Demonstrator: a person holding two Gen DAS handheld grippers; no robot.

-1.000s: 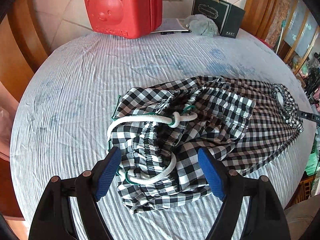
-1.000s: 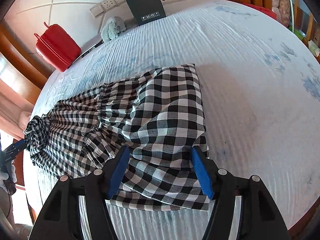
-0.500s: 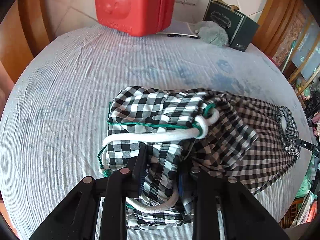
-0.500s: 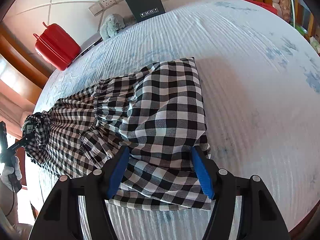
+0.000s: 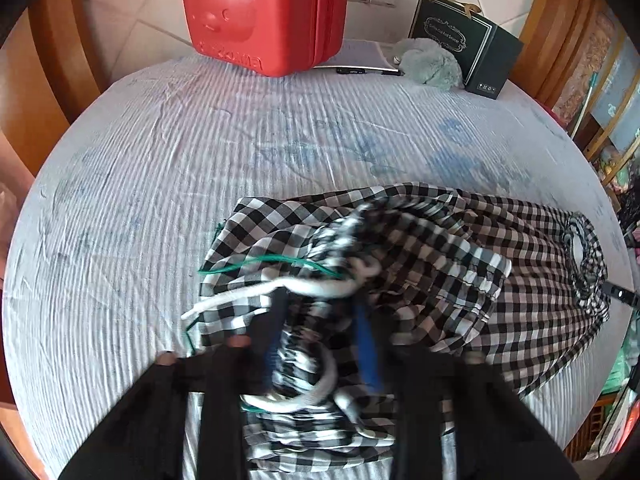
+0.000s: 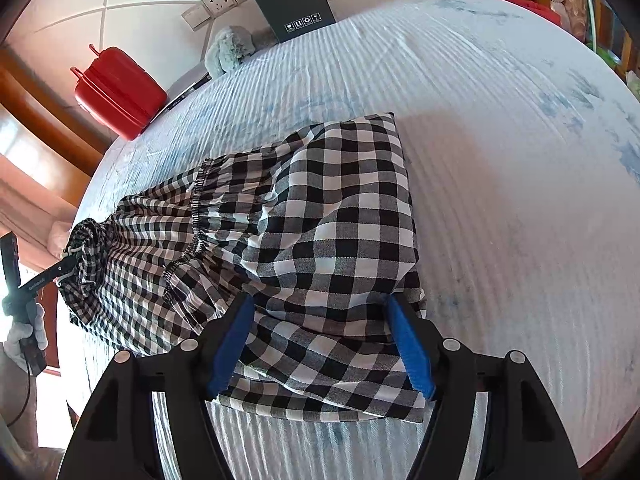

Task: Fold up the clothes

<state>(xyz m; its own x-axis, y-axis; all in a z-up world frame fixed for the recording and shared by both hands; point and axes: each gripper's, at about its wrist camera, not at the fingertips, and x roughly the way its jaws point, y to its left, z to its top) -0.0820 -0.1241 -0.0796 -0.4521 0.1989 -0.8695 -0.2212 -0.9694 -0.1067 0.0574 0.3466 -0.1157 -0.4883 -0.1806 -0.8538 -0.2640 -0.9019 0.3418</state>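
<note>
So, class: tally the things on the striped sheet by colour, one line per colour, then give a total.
Red: 1, the bear-faced case
Dark green: 1, the gift box
Grey: 1, the plush toy
Black-and-white: 1, the checked garment
Total: 4

- Both views are bright and evenly daylit, with strong fisheye bending and dark corners.
- Left wrist view: the left gripper is smeared by motion blur — the background stays sharp.
- Right wrist view is crisp; the checked garment casts a soft shadow to its right.
</note>
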